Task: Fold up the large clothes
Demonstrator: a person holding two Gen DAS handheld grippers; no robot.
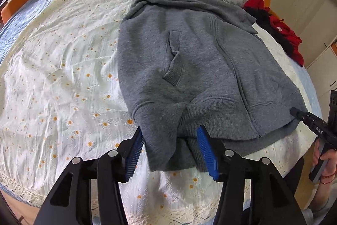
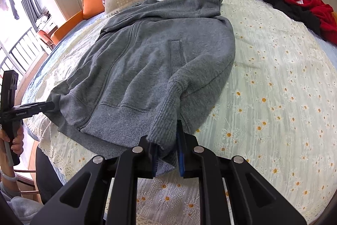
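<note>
Bed: I see the daisy-print white bedspread (image 2: pixel 273 81) covering it, with pillows at the head and a red-and-black heap of clothes (image 2: pixel 299 5) at the far right corner.
Garment: the large grey fleece zip hoodie (image 1: pixel 200 60) lies front up across the bedspread, hem toward me, both sleeves folded in over the body.
Handling: I judge it soft, thick and fairly heavy; it should drape and sag, not slip.
Hold points: I would take it at the ribbed hem corners, where the knit is dense.
Right gripper (image 2: pixel 167 158): pinched onto the ribbed right cuff at the hem.
Left gripper (image 1: pixel 170 151): blue pads spread about halfway, straddling the hem's left corner and cuff, not pressing.
</note>
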